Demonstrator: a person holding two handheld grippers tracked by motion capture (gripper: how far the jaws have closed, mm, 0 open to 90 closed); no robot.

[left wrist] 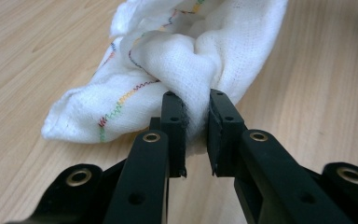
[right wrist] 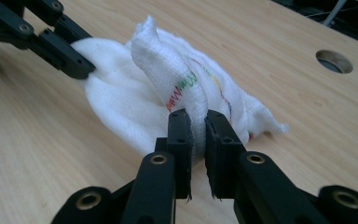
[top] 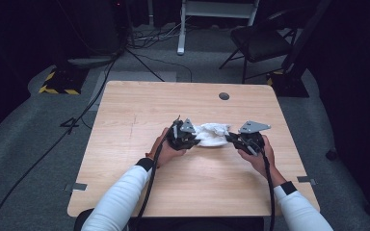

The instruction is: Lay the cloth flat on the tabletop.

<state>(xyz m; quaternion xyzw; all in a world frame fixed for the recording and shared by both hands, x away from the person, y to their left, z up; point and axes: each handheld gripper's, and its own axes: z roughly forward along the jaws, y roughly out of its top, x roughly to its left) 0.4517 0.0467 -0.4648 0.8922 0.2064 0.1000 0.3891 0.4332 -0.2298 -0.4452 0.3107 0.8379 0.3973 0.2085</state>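
1. State: left tool (left wrist: pixel 196 135) clamped on a bunched fold of the white cloth (top: pixel 213 134); right tool (right wrist: pixel 197 140) clamped on a raised ridge at the cloth's opposite end. Cloth crumpled near mid worktop (top: pixel 139 101), between both tools, bulk resting on the wood.
2. Thin bite on left: only a gathered pleat between the pads (left wrist: pixel 173 126) in the left gripper view. Likely to slip out under a sideways pull, since gauze weave is loose and compressible.
3. Right bite sits on a narrow stitched ridge near the coloured zigzag seam (right wrist: pixel 182 91). Multiple layers probably pinched; spreading then drags the whole wad instead of opening 1 edge.
4. Neither grip visibly on a corner. Pulling apart likely gives a twisted rope, not a flat sheet.
5. Uneven lift between the 2 tools: slack end drags on worktop, friction bunches the cloth further.
6. Hard outward pull: risk of tearing open weave or snagging threads on pad edges.
7. Cable hole (top: pixel 224 96) well behind cloth; low risk unless cloth gets swung far back.
8. Trailing cables (top: pixel 147 192) cross the front edge; possible snag on a wide arm spread.
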